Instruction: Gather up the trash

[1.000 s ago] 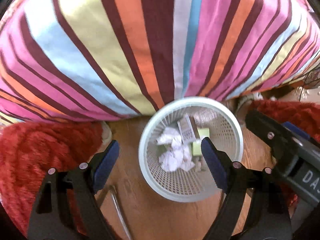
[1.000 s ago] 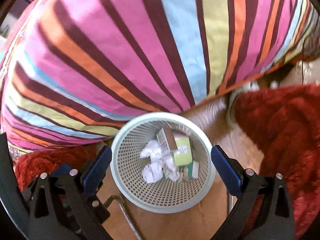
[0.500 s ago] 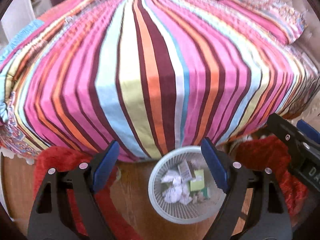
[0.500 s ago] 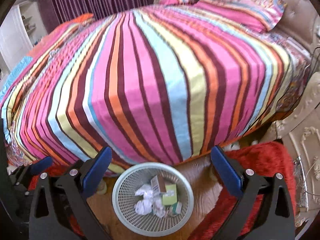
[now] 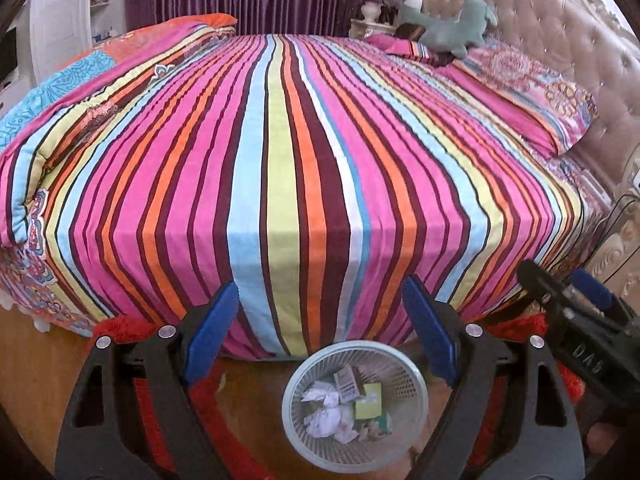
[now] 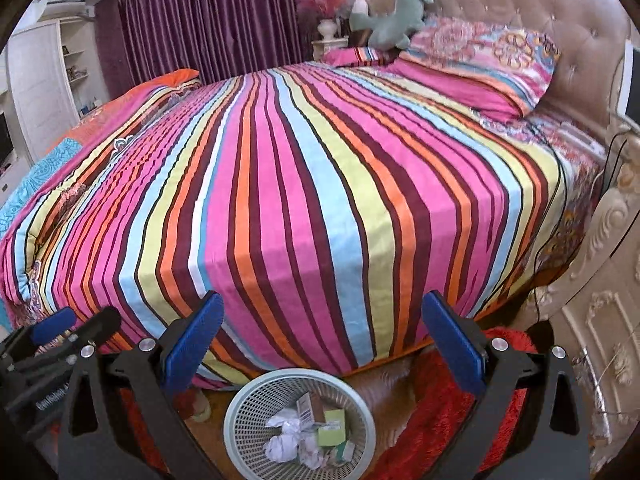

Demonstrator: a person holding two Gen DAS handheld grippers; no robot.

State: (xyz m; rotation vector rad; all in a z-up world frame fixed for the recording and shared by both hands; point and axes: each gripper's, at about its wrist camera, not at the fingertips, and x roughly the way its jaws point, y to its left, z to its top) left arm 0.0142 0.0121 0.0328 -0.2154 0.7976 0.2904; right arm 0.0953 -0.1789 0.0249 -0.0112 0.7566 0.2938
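A pale mesh waste basket [image 5: 412, 420] stands on the wooden floor at the foot of the bed, also in the right wrist view [image 6: 240, 436]. In it lie crumpled white paper [image 5: 326, 414], a small carton [image 5: 346, 383] and a green box [image 5: 368, 406]; the paper [image 6: 286, 436] and green box [image 6: 332, 432] show in the right view too. My left gripper [image 5: 320, 332] is open and empty, high above the basket. My right gripper [image 6: 318, 344] is open and empty, also above it. The right gripper's body shows at the right edge of the left view [image 5: 576, 344].
A bed with a striped cover [image 5: 288, 152] fills the view ahead, with pillows [image 6: 480, 64] and a grey-green plush toy [image 6: 394, 16] near the tufted headboard [image 5: 560, 40]. Red shaggy rugs [image 6: 444, 412] lie on both sides of the basket. A carved cabinet [image 6: 608, 280] stands right.
Both grippers have risen and drawn back from the basket; it looks smaller and lower in both views. The whole bed top has come into sight. Both stay open.
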